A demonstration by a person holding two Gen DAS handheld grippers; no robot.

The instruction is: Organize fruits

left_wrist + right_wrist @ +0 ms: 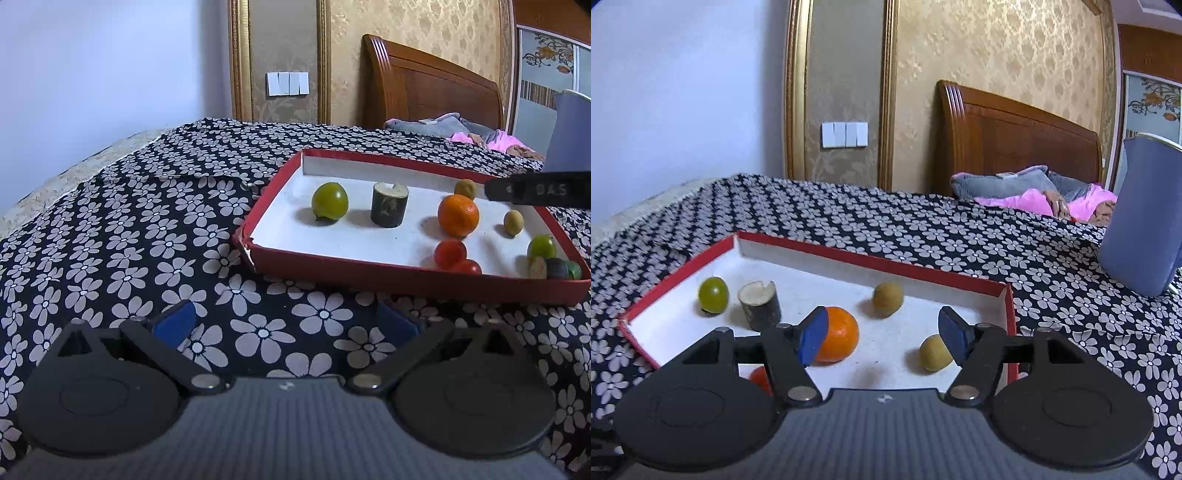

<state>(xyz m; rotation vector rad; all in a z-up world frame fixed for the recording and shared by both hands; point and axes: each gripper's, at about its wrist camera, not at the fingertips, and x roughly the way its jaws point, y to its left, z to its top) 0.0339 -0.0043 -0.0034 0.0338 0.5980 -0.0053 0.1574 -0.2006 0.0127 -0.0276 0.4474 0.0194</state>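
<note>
A red tray (pixel 871 260) of fruits, including an orange (pixel 838 334), rests on a flower-print bedspread (pixel 147 229) before a wooden headboard (pixel 1015 147). Both the left gripper (pixel 286 321) and right gripper (pixel 882 334) are wide open, empty, the right above the tray.

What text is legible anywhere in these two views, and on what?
"DAS", white on the dark body of the right claw, seen from the left wrist view; the first letter is soft and could be otherwise.
A small white logo mark on the grey housing of each claw, left and right: a symbol, not readable text.
The red box, fruits, wall switches and blue bag show no readable text.
</note>
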